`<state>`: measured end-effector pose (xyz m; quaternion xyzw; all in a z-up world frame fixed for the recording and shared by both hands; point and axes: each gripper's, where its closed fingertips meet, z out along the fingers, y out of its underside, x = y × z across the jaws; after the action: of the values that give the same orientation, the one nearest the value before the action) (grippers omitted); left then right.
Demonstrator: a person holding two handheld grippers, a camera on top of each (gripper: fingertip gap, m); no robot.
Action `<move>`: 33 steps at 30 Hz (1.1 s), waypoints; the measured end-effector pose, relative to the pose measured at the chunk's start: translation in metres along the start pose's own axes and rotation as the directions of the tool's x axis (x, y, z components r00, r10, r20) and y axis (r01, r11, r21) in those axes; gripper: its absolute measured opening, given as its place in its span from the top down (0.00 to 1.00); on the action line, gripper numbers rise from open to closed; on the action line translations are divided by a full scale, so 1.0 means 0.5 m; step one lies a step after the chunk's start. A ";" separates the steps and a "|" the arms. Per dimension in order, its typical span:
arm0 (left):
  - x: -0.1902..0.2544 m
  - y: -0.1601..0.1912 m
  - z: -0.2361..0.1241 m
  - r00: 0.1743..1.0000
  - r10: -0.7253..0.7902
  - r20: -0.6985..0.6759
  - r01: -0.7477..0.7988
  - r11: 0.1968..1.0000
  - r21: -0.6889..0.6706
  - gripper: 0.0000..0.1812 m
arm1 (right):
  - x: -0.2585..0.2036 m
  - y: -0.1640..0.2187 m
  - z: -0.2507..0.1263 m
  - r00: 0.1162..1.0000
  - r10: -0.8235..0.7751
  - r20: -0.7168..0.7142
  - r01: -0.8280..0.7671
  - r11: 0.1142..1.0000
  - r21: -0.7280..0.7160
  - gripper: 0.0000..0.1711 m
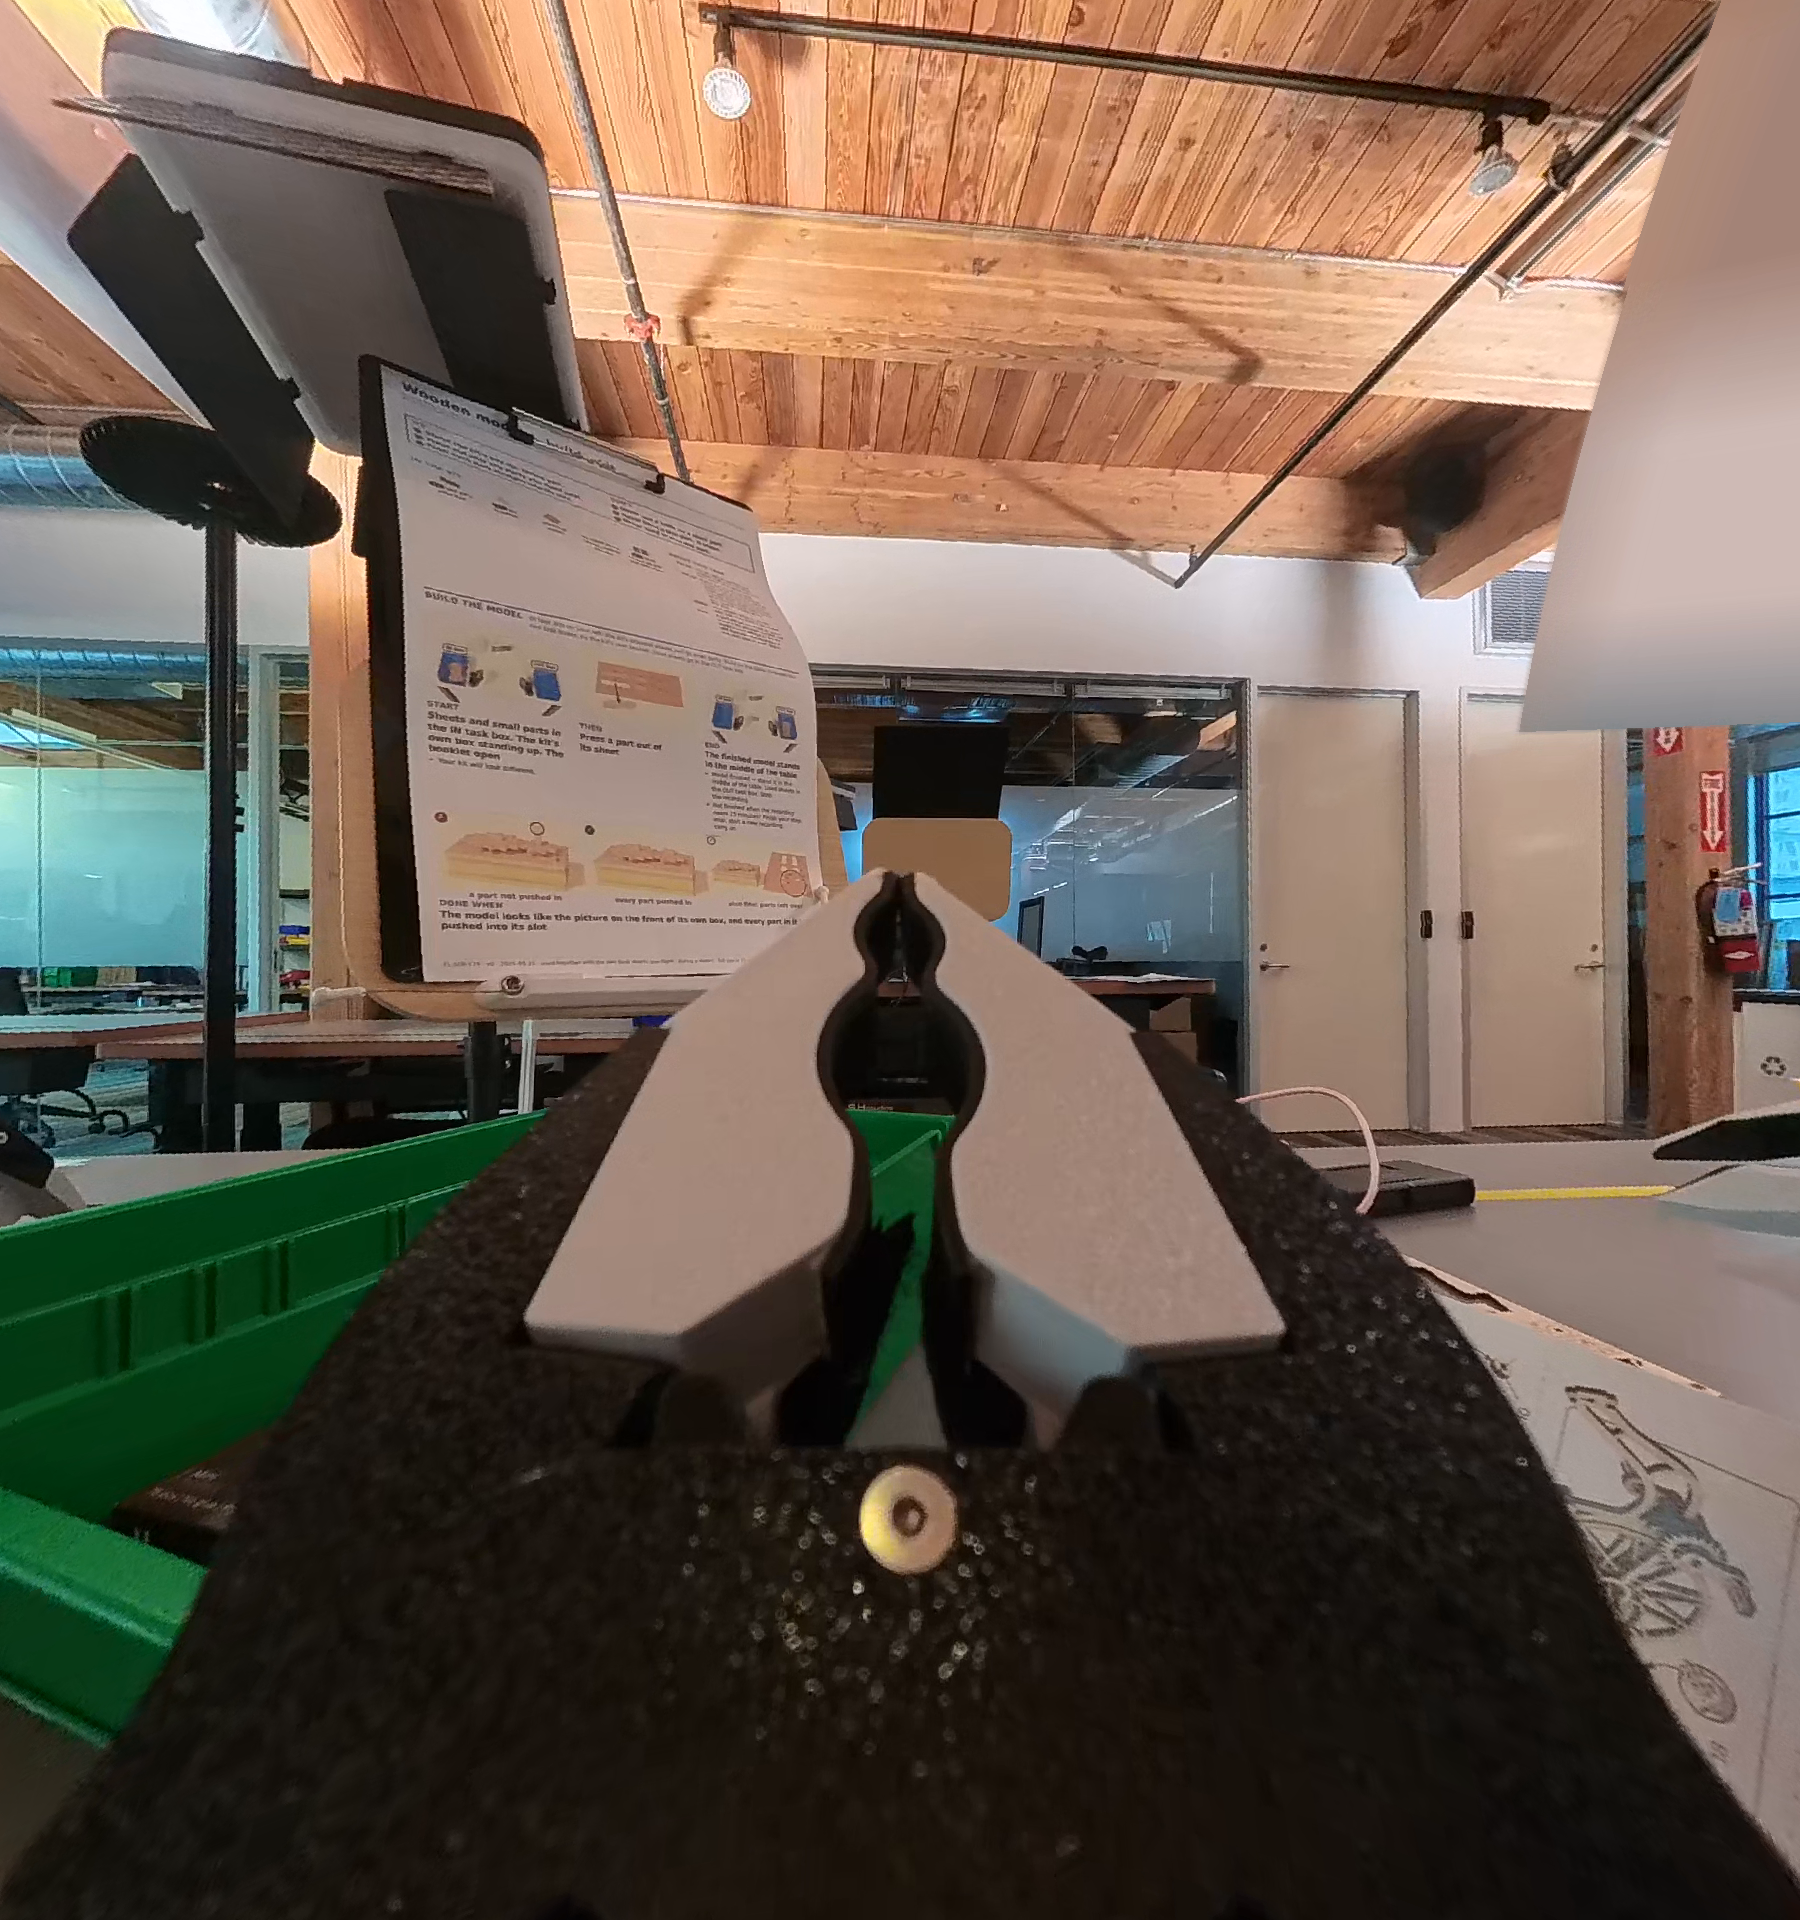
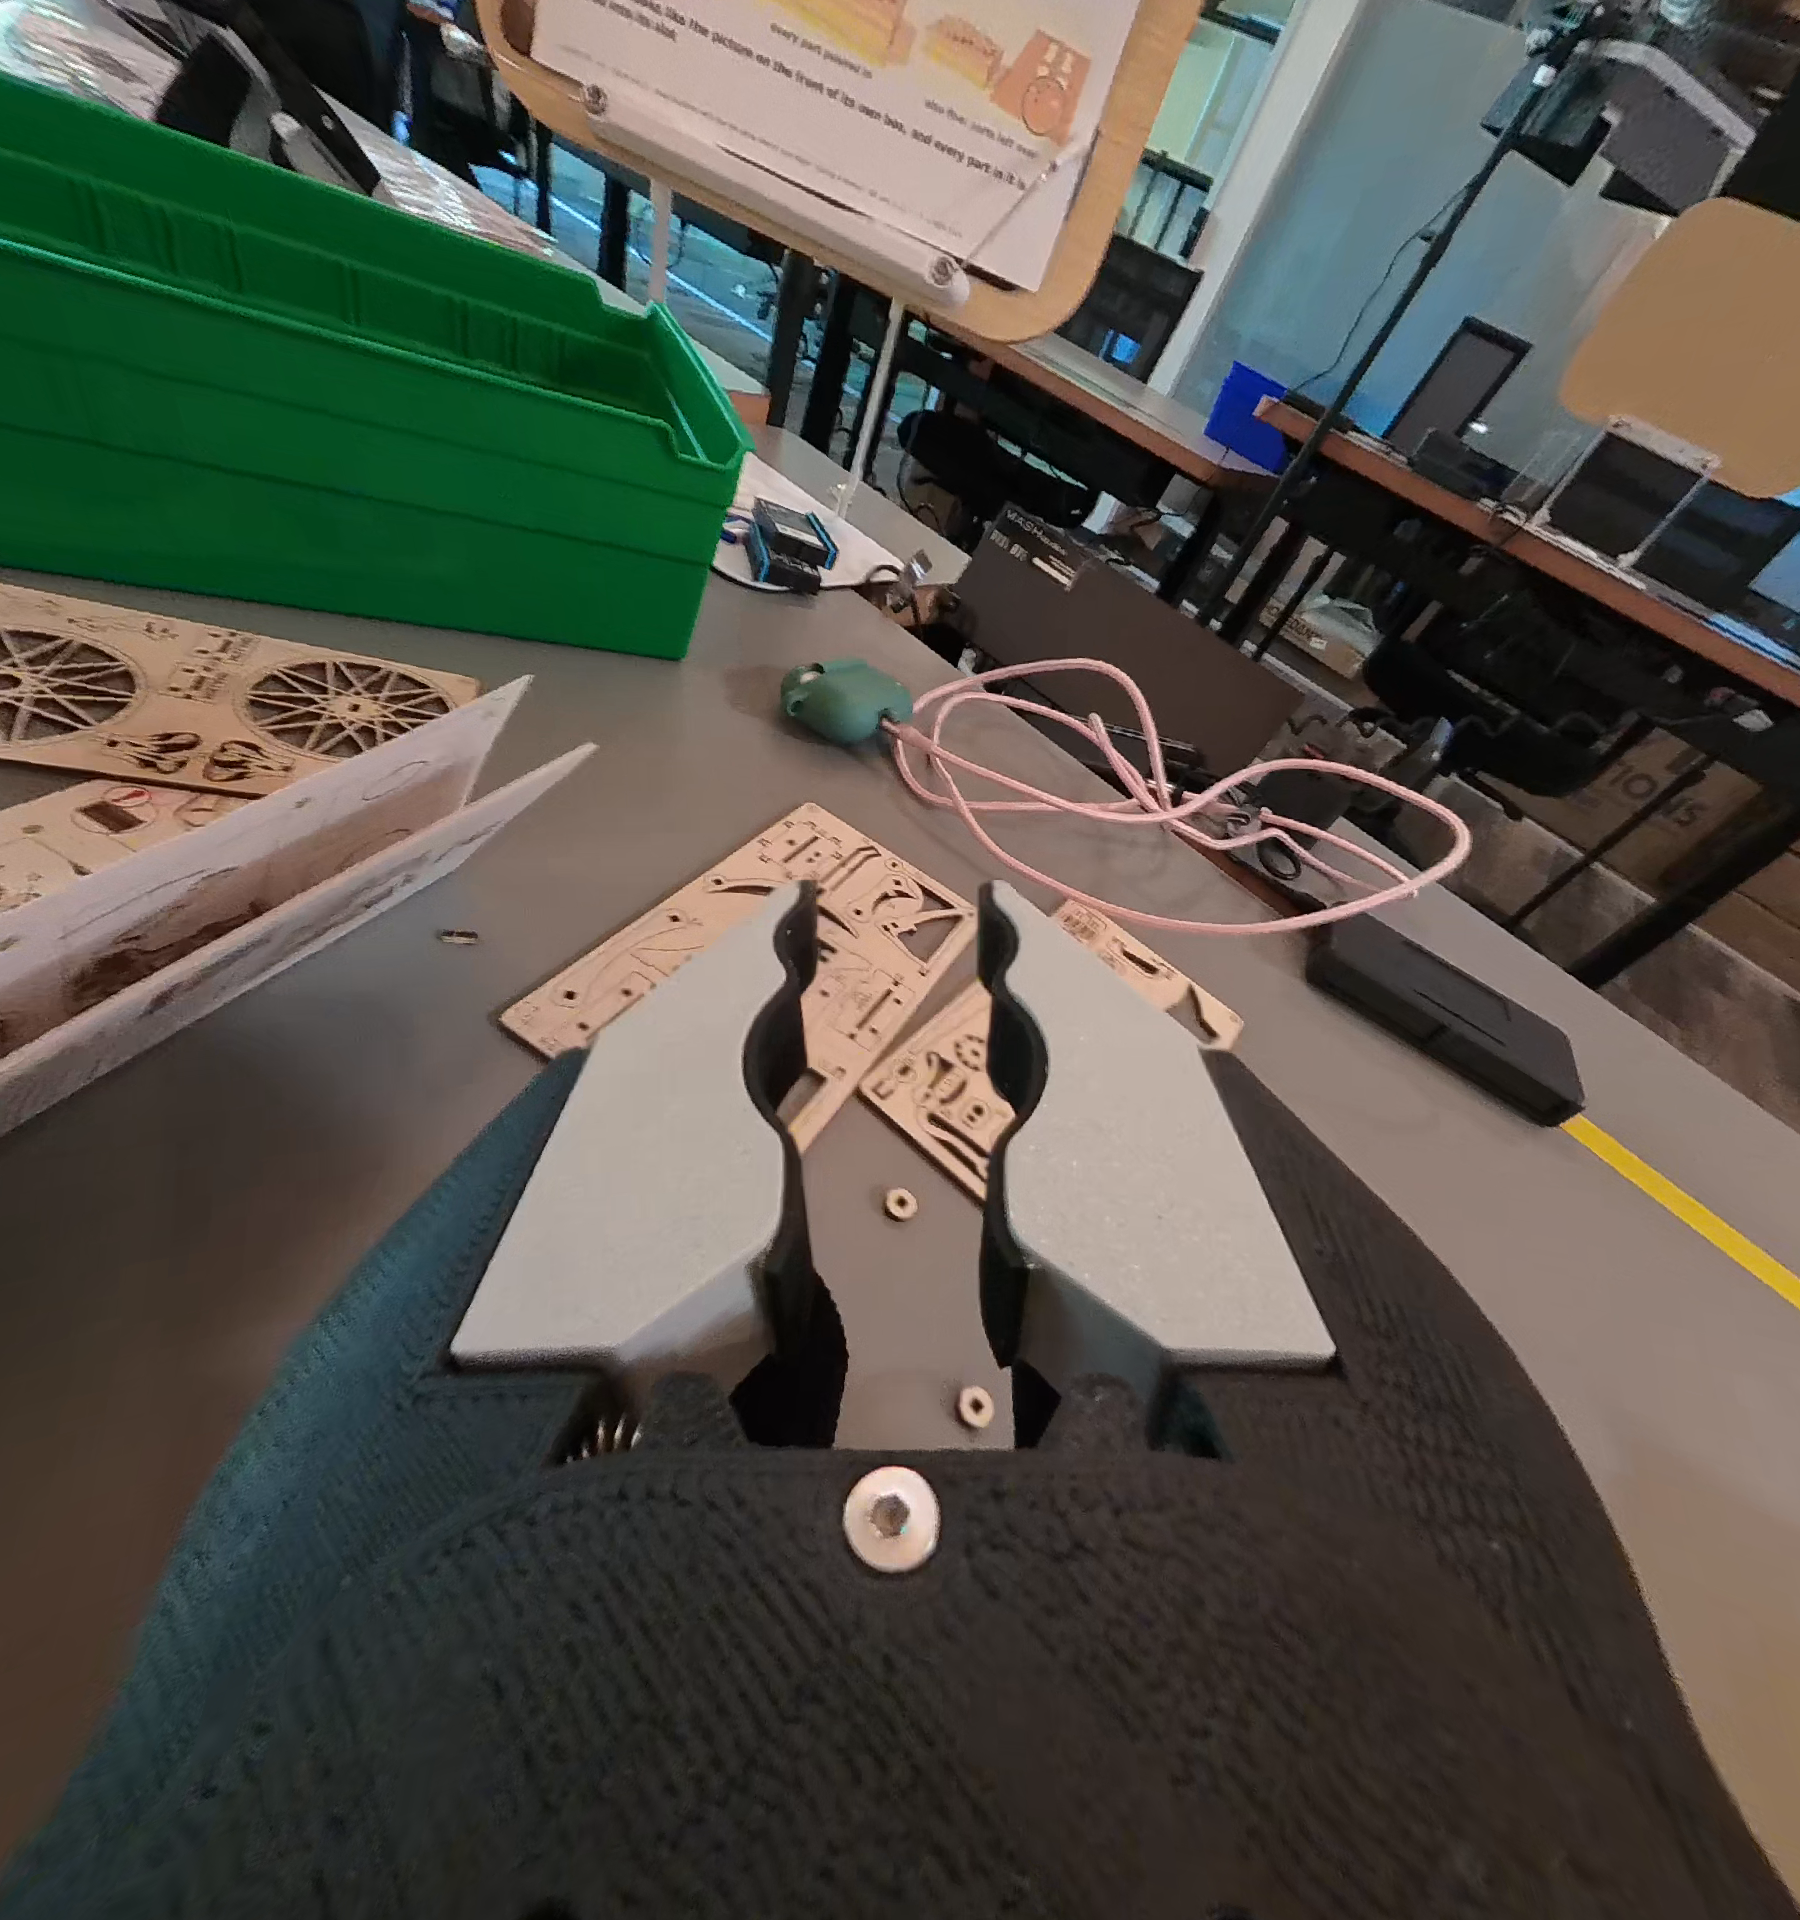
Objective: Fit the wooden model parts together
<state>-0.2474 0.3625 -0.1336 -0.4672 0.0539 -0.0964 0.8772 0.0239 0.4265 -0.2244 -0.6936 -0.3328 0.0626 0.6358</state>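
Right gripper [image 2: 891, 914] is spread wide, nothing between its fingers, tilted down over the grey desk [image 2: 252, 1143]. I can see two small wooden rings [image 2: 899, 1203] lying loose on the desk between the fingers. Just past the tips lies a laser-cut wooden parts sheet [image 2: 854, 935], with a second sheet [image 2: 943, 1096] touching it on the right. To the left an open instruction booklet [image 2: 252, 894] stands tented, and behind it a sheet with spoked wheels [image 2: 189, 701]. Farther back sit the green bin [image 2: 356, 499], a teal pouch [image 2: 842, 707] and a pink cable [image 2: 1187, 790].

Left gripper [image 1: 898, 881] has its tips pressed together, nothing held, pointing level above the green bin [image 1: 200, 1299]. Beyond it I see a clipboard instruction sheet [image 1: 605, 707] on a stand.
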 end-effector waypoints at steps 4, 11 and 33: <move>-0.001 0.000 0.000 1.000 -0.003 0.000 0.003 1.000 0.000 1.00 | -0.013 -0.006 -0.001 1.000 0.005 0.026 -0.006 1.000 0.021 0.84; -0.004 0.000 -0.001 1.000 0.001 0.009 -0.001 1.000 0.001 1.00 | -0.019 -0.010 -0.003 0.999 0.025 0.046 -0.027 0.999 0.037 0.85; -0.006 0.002 -0.001 1.000 -0.011 0.009 0.011 1.000 -0.004 1.00 | -0.008 -0.007 -0.005 0.999 0.026 0.021 -0.026 0.999 0.027 0.87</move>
<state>-0.2504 0.3634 -0.1346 -0.4697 0.0474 -0.0991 0.8760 0.0208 0.4220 -0.2223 -0.6884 -0.3293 0.0826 0.6410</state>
